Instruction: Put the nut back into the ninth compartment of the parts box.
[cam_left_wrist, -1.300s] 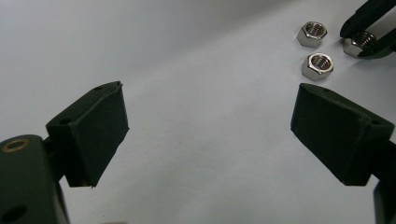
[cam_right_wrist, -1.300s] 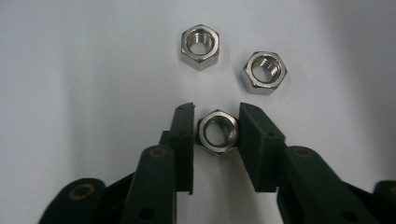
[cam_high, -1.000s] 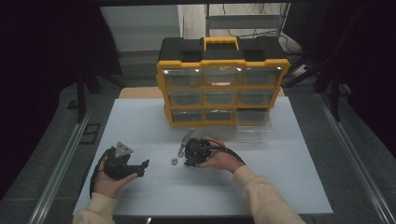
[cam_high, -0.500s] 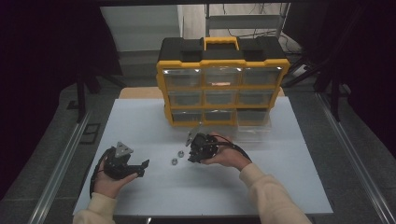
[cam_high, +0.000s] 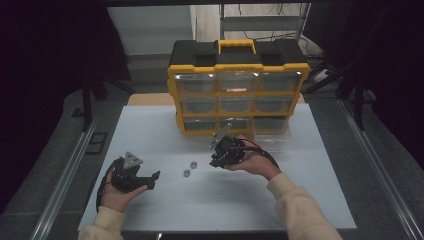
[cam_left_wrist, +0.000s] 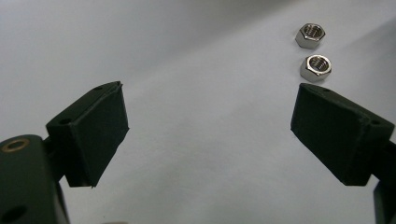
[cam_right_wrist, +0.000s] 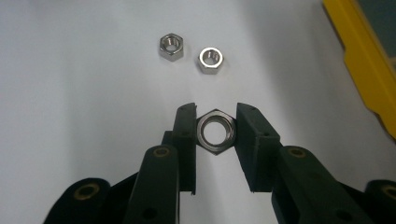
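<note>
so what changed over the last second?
Right gripper, shut on a nut, moved away from the two loose nuts toward the organizer. Left gripper stayed put, open; loose nuts unmoved.

I note a silver hex nut (cam_right_wrist: 215, 131), two more silver nuts (cam_right_wrist: 171, 46), a yellow-and-black organiser (cam_high: 239, 87), a white table (cam_high: 150, 130), and black pads (cam_right_wrist: 184, 133).

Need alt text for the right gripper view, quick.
The right claw pinches a steel hex nut between its black jaws above the white table. Two loose nuts lie beyond; a yellow organizer edge shows at right.
</note>
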